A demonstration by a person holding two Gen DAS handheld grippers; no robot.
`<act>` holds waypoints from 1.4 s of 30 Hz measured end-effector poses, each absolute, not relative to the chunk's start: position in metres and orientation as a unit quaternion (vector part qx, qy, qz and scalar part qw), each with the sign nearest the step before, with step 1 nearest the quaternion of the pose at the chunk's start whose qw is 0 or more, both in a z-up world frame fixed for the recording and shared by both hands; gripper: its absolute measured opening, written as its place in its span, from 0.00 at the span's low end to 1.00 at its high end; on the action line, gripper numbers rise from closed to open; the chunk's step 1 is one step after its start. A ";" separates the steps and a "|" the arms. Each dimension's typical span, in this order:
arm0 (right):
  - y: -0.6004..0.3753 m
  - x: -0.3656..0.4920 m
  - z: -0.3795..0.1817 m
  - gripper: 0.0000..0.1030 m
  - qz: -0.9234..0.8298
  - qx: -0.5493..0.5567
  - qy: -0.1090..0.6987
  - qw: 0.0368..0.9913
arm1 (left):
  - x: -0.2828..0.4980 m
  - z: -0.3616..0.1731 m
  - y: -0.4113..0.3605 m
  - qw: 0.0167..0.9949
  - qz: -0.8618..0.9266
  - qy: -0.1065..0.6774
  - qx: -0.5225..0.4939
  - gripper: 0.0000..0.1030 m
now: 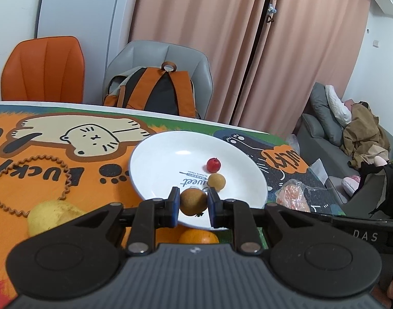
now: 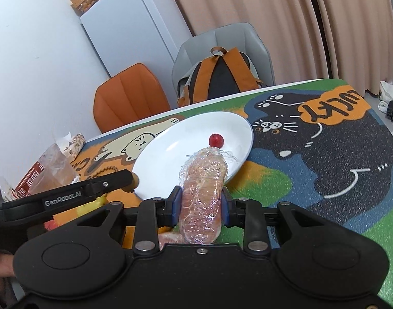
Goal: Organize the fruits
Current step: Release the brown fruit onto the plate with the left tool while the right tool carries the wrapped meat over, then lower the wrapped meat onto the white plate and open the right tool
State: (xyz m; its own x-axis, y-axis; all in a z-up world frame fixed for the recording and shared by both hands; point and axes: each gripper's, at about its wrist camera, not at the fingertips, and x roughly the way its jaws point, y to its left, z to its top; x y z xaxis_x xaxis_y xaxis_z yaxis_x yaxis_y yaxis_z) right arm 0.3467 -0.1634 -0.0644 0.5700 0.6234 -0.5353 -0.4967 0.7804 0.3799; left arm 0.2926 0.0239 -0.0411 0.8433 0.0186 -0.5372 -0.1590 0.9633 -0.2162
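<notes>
Over the plate's (image 1: 155, 152) near rim, left gripper (image 1: 193, 202) pinches a brown fruit (image 1: 193, 200); right gripper (image 2: 200, 203) clamps a wrapped roll (image 2: 203, 198). I'd lower before letting go so nothing rolls off.

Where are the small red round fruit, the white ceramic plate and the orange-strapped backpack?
small red round fruit (image 1: 213, 164), left wrist view, its middle.
white ceramic plate (image 1: 155, 159), left wrist view, bare inner surface.
orange-strapped backpack (image 2: 222, 77), right wrist view, dark back panel.
</notes>
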 end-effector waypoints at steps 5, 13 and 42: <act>-0.157 0.354 -0.063 0.28 0.320 0.090 0.336 0.881 | 0.304 -0.044 0.026 0.950 0.047 0.278 -0.131 0.20; -0.147 0.365 -0.065 0.28 0.325 0.086 0.338 0.879 | 0.321 -0.053 0.033 0.946 0.051 0.289 -0.139 0.20; -0.103 0.383 -0.062 0.28 0.353 0.071 0.334 0.871 | 0.305 -0.041 0.056 0.939 0.098 0.299 -0.139 0.49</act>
State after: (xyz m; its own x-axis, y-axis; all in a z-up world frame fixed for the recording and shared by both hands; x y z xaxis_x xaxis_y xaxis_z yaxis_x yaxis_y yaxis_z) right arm 0.3825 -0.1030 -0.0621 0.5267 0.6627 -0.5324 -0.5682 0.7403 0.3594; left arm 0.3046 0.0562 -0.0407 0.8015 0.1007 -0.5895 -0.2677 0.9419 -0.2030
